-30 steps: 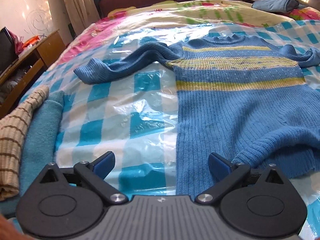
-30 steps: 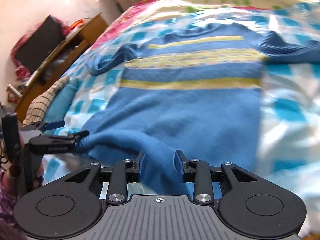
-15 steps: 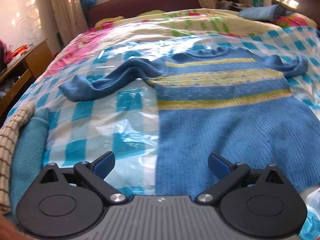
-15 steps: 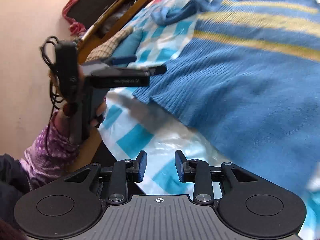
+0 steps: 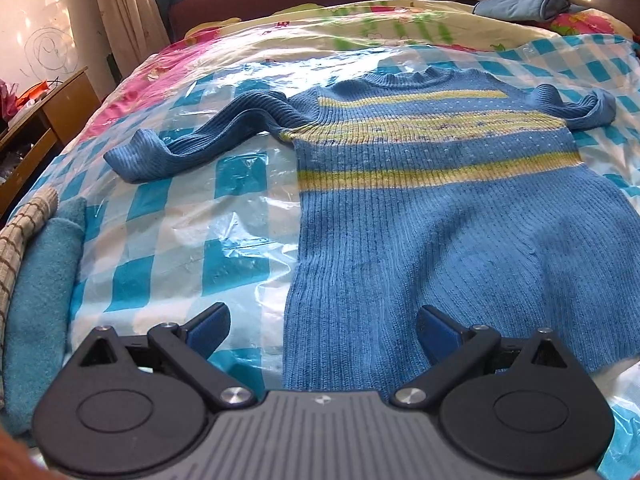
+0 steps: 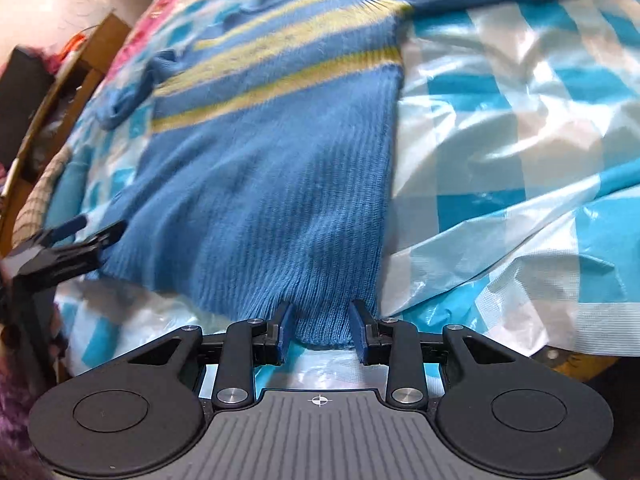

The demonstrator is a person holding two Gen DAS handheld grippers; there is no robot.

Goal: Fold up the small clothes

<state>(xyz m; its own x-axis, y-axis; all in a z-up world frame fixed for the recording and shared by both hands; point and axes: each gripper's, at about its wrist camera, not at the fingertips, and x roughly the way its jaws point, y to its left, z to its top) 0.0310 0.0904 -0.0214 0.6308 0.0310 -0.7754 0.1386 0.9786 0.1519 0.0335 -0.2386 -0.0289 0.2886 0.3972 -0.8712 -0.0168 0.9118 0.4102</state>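
A blue knitted sweater point(image 5: 420, 232) with yellow stripes lies flat, front up, on a bed under a blue-and-white checked plastic sheet point(image 5: 180, 240). Its sleeves are spread to both sides. My left gripper point(image 5: 322, 322) hangs wide open just above the hem's left corner, holding nothing. From the right wrist it appears at that same corner, left gripper point(image 6: 94, 227). My right gripper point(image 6: 320, 330) is at the hem's right corner of the sweater point(image 6: 260, 184). Its jaws are closing with the hem's edge between them, the pads still apart from the cloth.
A folded teal towel point(image 5: 36, 300) and a brown checked cloth point(image 5: 16, 240) lie at the bed's left edge. A wooden desk point(image 5: 52, 116) stands beyond them. A folded blue cloth point(image 5: 520, 4) rests far back right. The bed's near edge drops off below the hem.
My right gripper has swung from the hem's left part, near the left gripper, to its right corner and rolled. The bunched hem now lies flat. The left gripper has barely shifted.
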